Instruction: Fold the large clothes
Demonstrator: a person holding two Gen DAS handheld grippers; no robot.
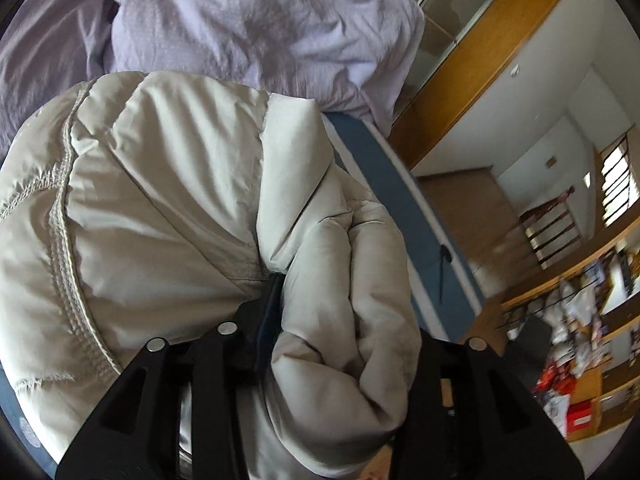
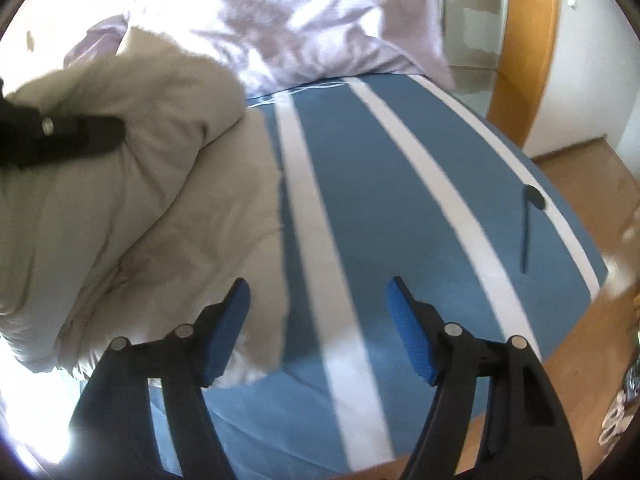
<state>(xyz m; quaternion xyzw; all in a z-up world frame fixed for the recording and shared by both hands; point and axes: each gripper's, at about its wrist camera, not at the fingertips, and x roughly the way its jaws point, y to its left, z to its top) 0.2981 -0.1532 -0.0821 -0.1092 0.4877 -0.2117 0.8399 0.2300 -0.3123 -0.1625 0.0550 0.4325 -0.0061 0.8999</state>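
We see the left gripper (image 1: 340,312) with its jaws part way apart and a thick roll of the puffy beige jacket (image 1: 160,200) bunched between them. One finger (image 1: 268,312) pokes into a crease in the cloth; the other finger is hidden behind the roll, so we cannot tell if the jaws squeeze it. The jacket lies heaped on the left part of the bed (image 2: 360,208), on the blue sheet with white stripes, near a crumpled pale purple blanket (image 2: 312,20). The right gripper (image 2: 320,320) hangs over the bare sheet just beside the jacket, its jaws wide apart with nothing in them.
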